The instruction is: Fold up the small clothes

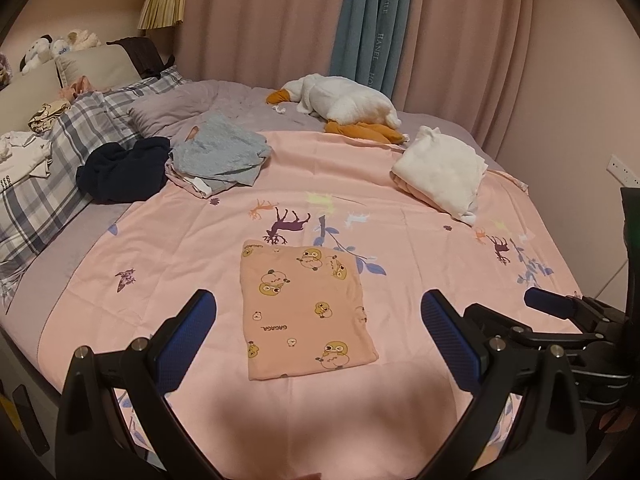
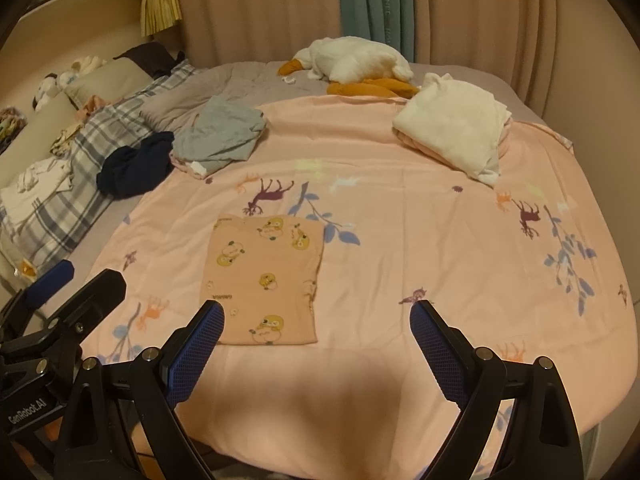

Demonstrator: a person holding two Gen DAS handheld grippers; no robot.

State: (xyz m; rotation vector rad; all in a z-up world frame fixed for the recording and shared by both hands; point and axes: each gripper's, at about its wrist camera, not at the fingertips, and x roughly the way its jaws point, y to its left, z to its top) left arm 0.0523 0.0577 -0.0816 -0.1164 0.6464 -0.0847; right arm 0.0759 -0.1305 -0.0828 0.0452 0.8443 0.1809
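Observation:
A small pink garment with yellow duck prints (image 1: 306, 308) lies folded into a flat rectangle on the pink bedspread (image 1: 420, 224); it also shows in the right wrist view (image 2: 264, 280). My left gripper (image 1: 319, 306) is open and empty, held above the spread just in front of the garment. My right gripper (image 2: 317, 316) is open and empty, with its left finger near the garment's near edge. A grey garment (image 1: 218, 156), a dark navy one (image 1: 122, 172) and a folded white and pink pile (image 1: 442, 170) lie farther back.
A white plush goose (image 1: 344, 104) lies at the far side by the curtains (image 1: 260, 20). Plaid pillows (image 1: 48, 188) with more clothes and soft toys line the left. The right gripper's body (image 1: 568, 320) shows at the right of the left wrist view.

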